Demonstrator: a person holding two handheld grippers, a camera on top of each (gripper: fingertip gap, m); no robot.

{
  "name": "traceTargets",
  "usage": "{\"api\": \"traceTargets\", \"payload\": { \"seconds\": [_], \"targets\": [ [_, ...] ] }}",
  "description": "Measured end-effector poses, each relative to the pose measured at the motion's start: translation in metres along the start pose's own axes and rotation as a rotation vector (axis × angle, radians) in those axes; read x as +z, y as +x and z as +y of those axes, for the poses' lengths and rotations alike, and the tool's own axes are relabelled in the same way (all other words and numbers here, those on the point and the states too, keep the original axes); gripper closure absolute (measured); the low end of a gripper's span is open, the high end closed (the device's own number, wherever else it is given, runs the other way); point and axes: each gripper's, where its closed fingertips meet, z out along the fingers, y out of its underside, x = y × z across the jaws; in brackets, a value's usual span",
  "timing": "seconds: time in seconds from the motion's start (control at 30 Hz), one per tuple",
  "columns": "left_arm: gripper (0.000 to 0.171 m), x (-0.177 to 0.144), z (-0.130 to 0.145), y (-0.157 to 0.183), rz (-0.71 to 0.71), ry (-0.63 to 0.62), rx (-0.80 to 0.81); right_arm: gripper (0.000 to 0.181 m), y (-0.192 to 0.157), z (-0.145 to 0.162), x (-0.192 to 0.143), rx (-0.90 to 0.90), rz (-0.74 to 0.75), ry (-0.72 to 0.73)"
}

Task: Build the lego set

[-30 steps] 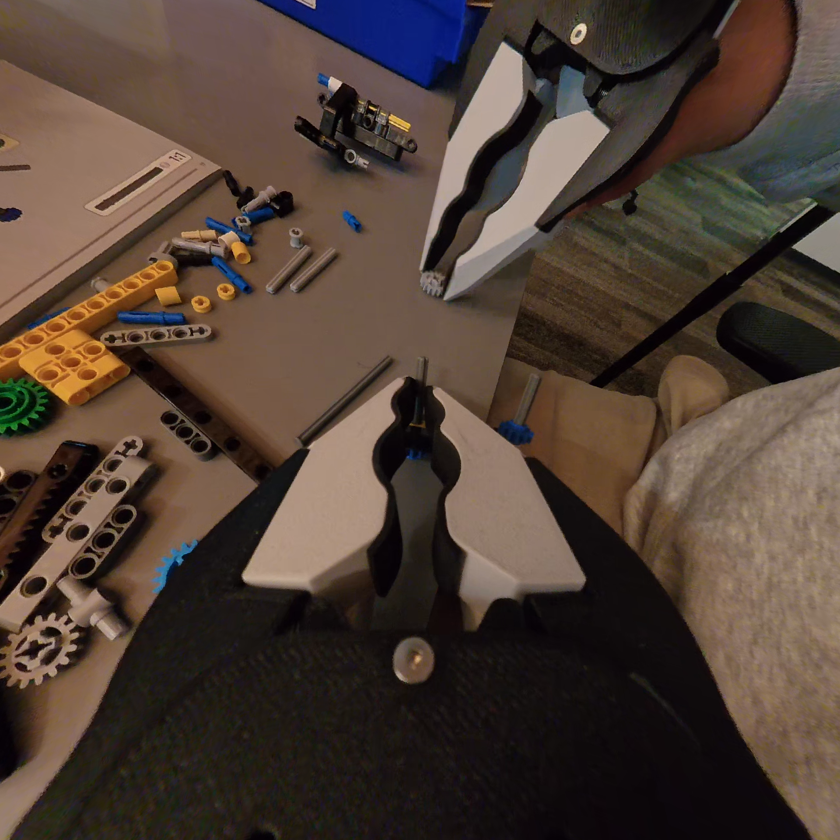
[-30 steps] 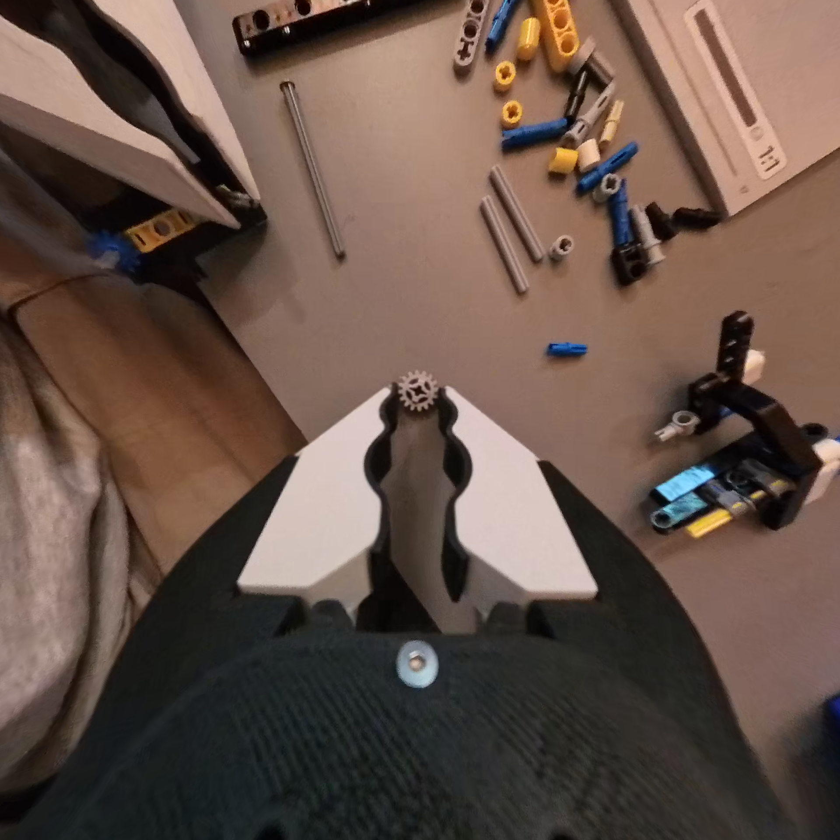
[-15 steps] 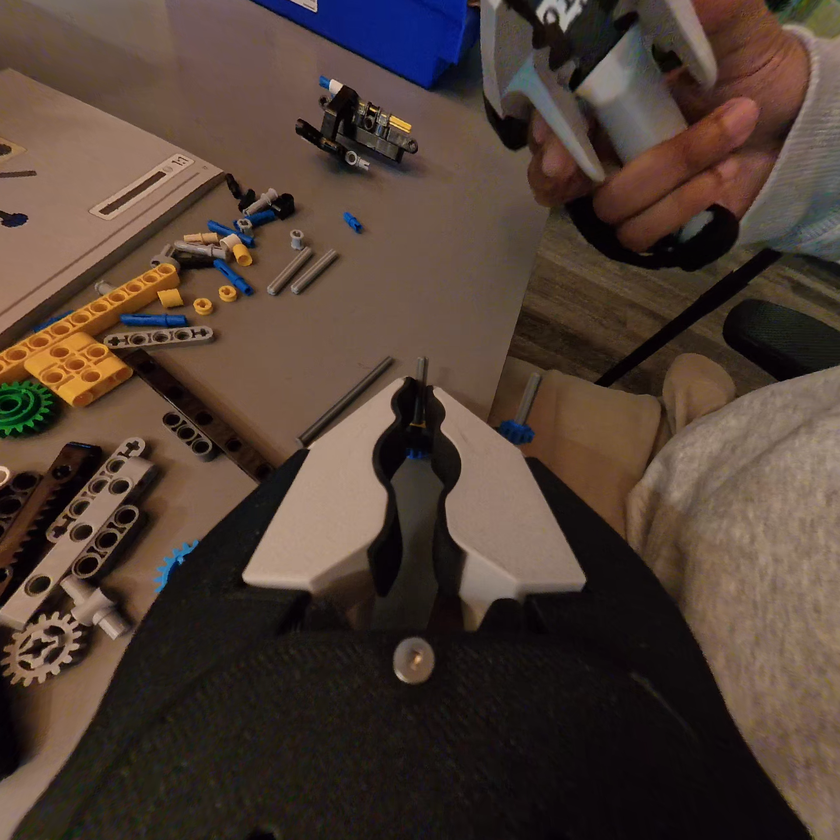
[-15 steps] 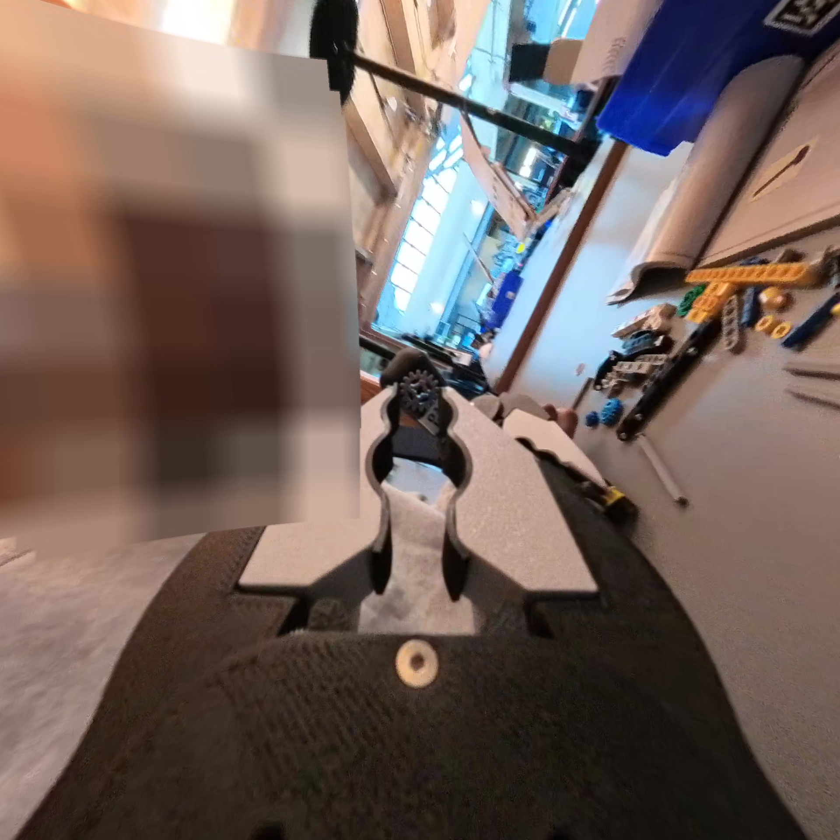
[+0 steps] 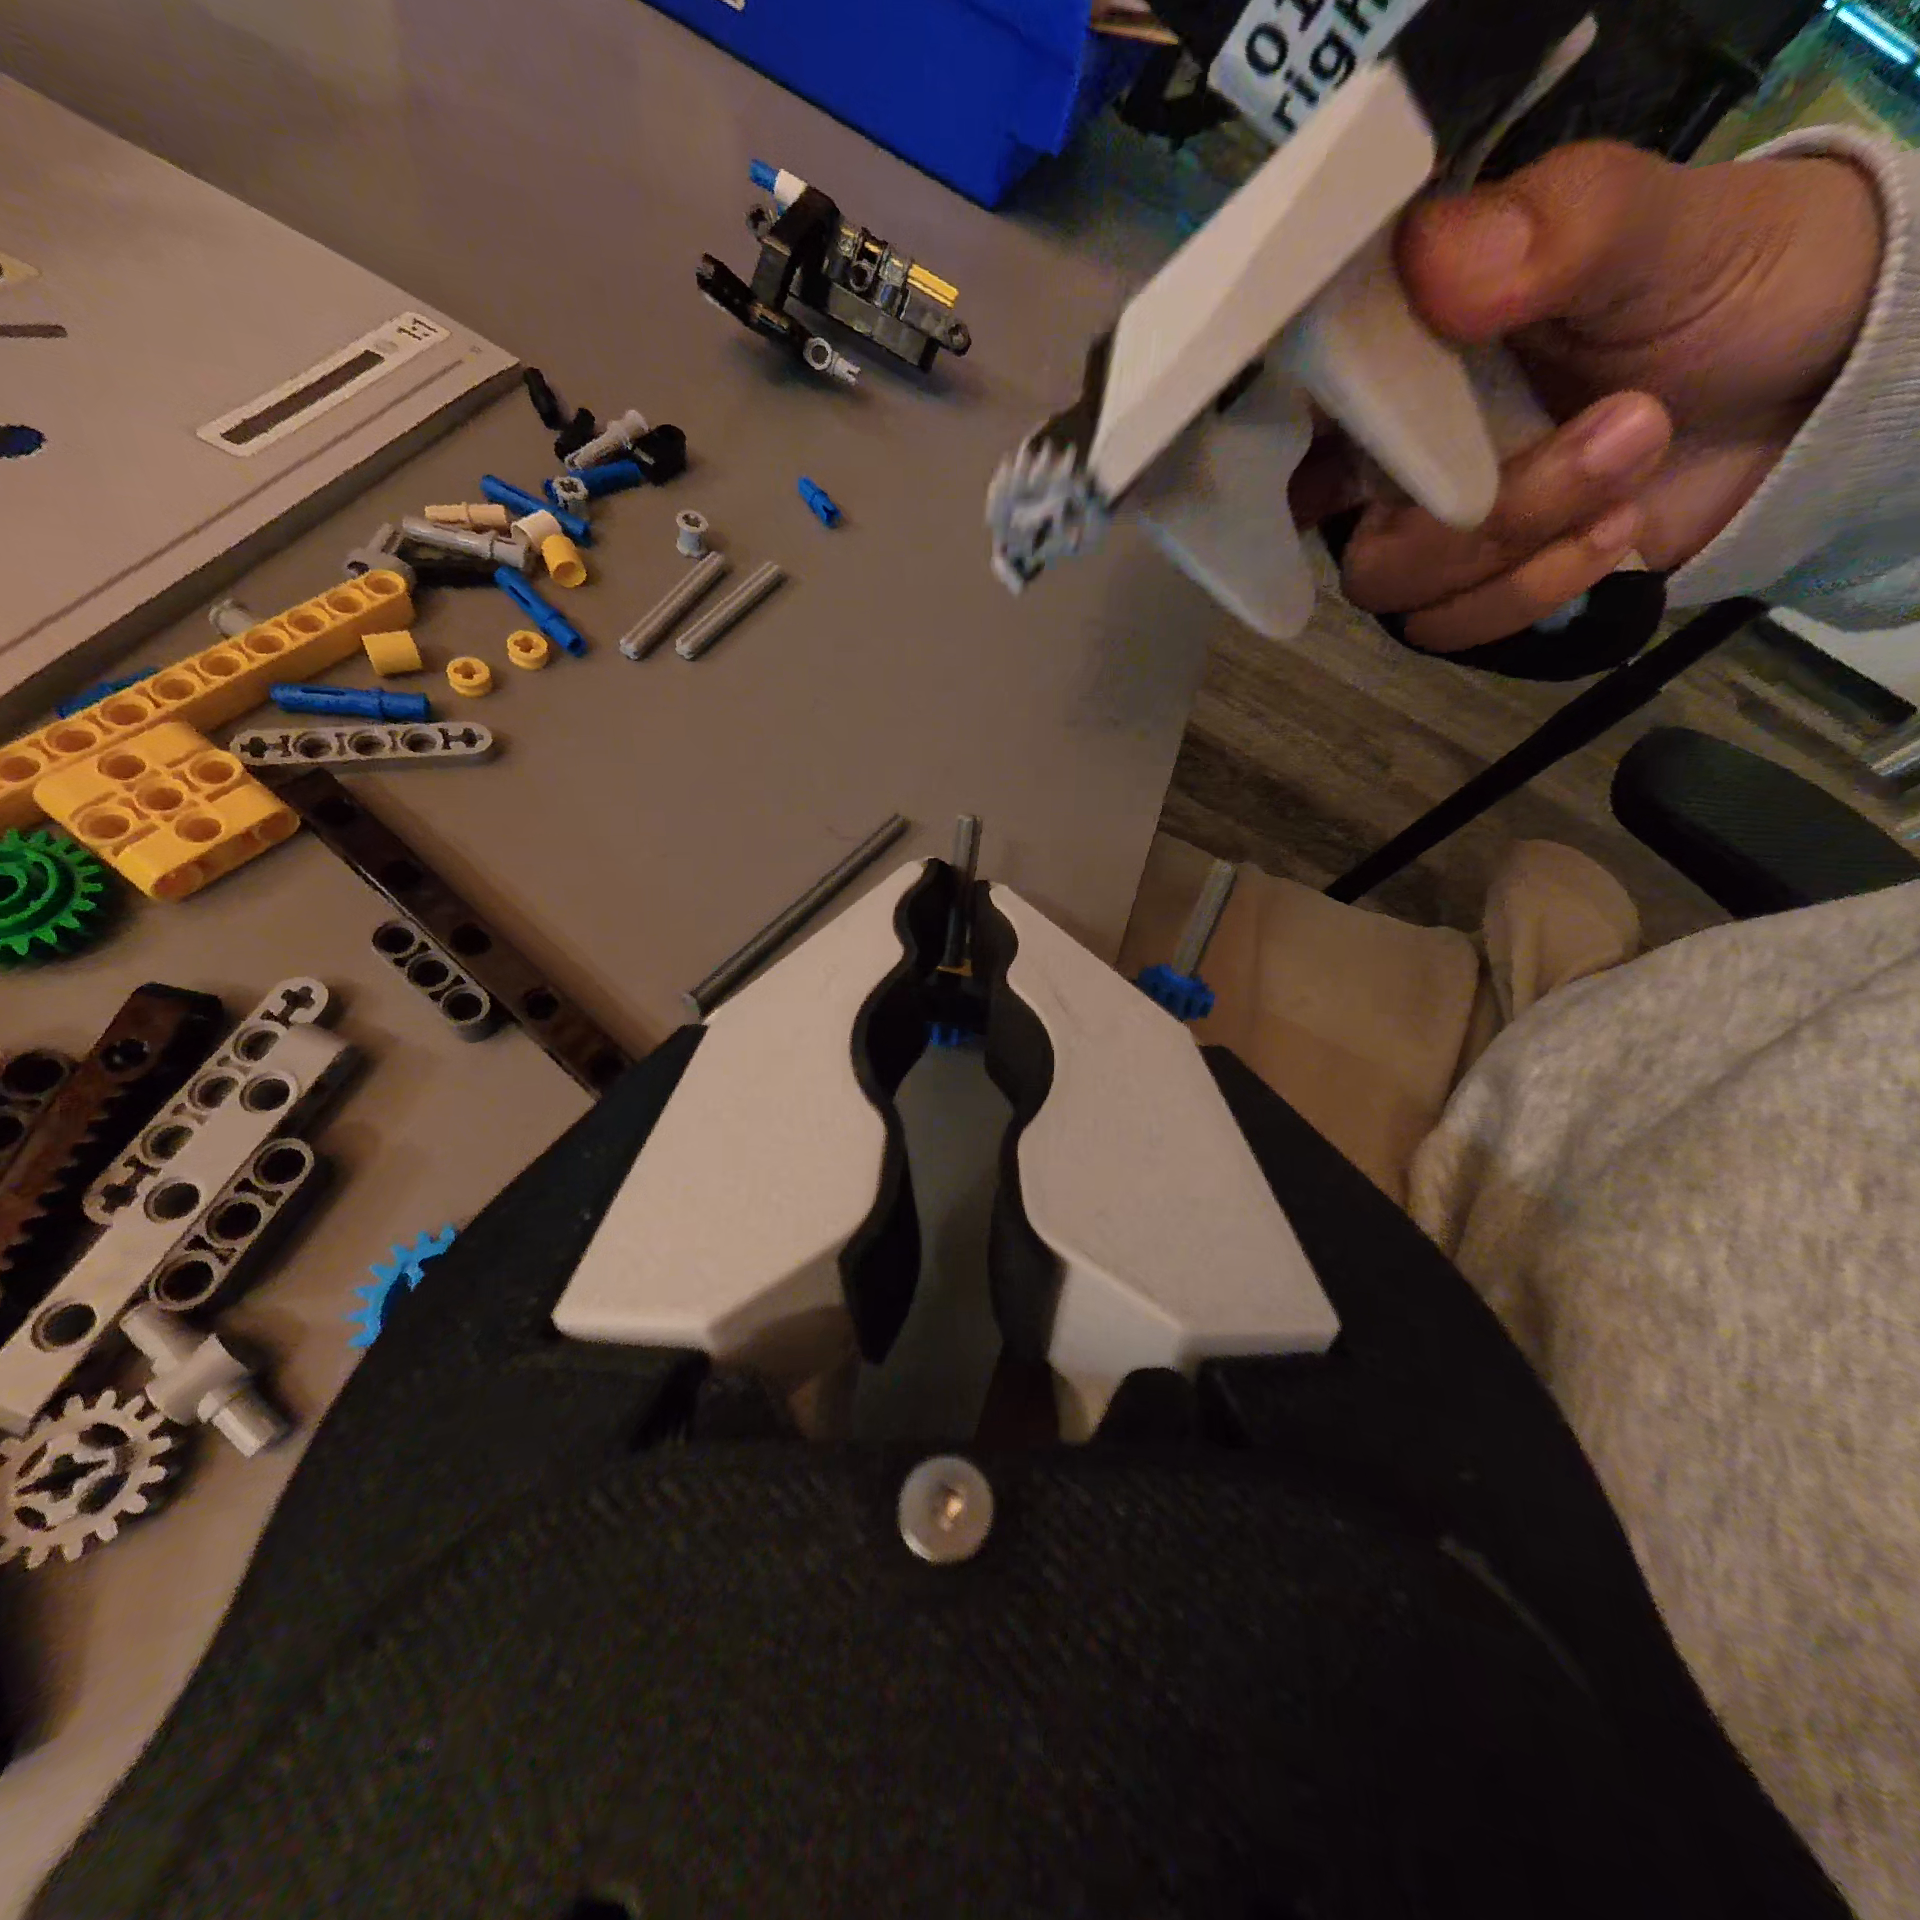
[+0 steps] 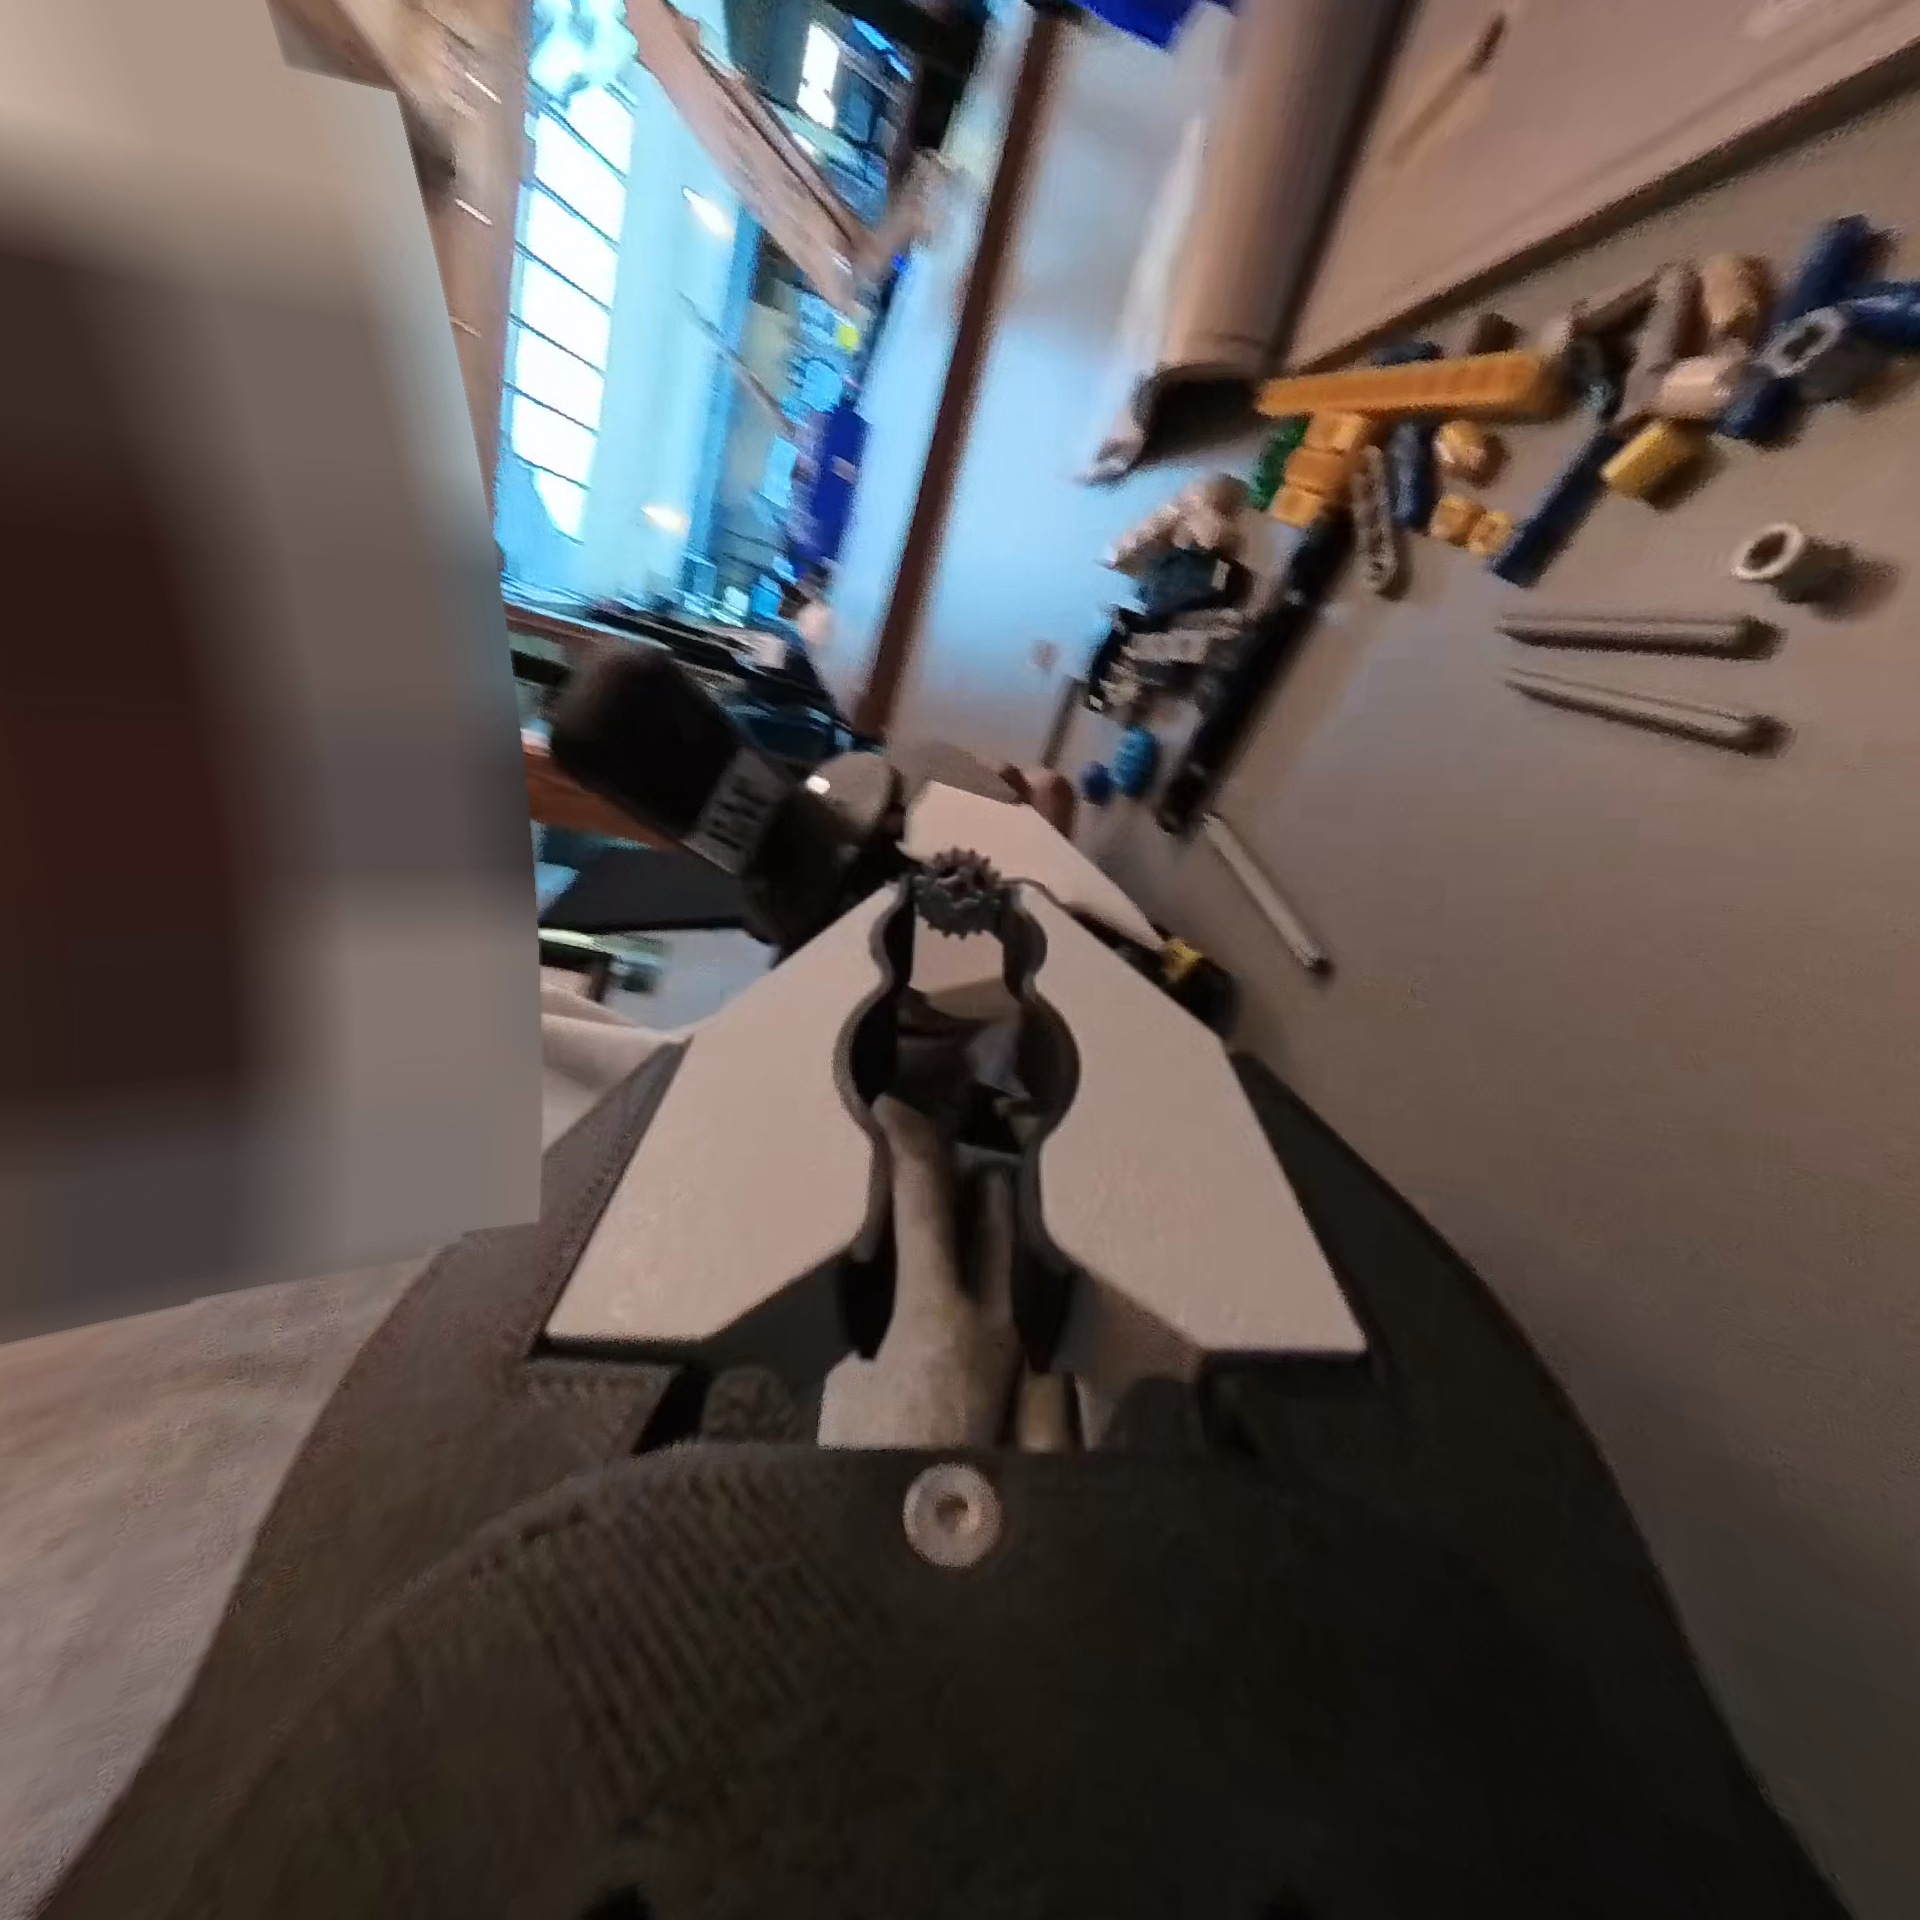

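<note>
— Where's the cog?
— Upper right of the left view: the right claw (image 5: 1049, 520) pinches the small grey cog (image 5: 1034, 509) by its rim. Light, hard, slippery.
— The left claw (image 5: 961, 914)?
— Closed on a thin rod (image 5: 964, 862), over the bench (image 5: 644, 769) edge.

Grey table (image 5: 644, 790) with loose building-set parts and printed matter.
Spread across the near-left half: yellow beams (image 5: 156, 748), green gear (image 5: 42, 894), thin grey liftarm (image 5: 364, 742), black beam (image 5: 447, 925), grey gear (image 5: 78, 1475) and blue gear (image 5: 395, 1283) at the near edge. Farther in, a cluster of blue pins (image 5: 540, 561), two short grey axles (image 5: 701, 605) side by side, one long thin axle (image 5: 795, 912) near the table edge. Small black sub-assembly (image 5: 842, 296) well apart toward the far side, close to a blue bin (image 5: 914, 73). Instruction booklet (image 5: 208, 343) at far left.
</note>
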Motion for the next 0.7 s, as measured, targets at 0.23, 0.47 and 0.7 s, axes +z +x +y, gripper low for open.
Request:
{"api": "traceTargets", "payload": {
  "seconds": [0.23, 0.47, 0.7],
  "targets": [
    [0.168, 0.0, -0.001, -0.001, 0.015, 0.0, -0.035, 0.167, 0.021, 0.011, 0.007, 0.084, 0.097, -0.085],
    [0.168, 0.0, -0.001, -0.001, 0.022, 0.0, -0.047, 0.167, 0.03, 0.018, 0.01, 0.136, 0.099, -0.088],
    [0.168, 0.0, -0.001, -0.001, 0.028, -0.002, -0.053, 0.167, 0.033, 0.021, 0.014, 0.009, 0.161, -0.155]
  ]
}}
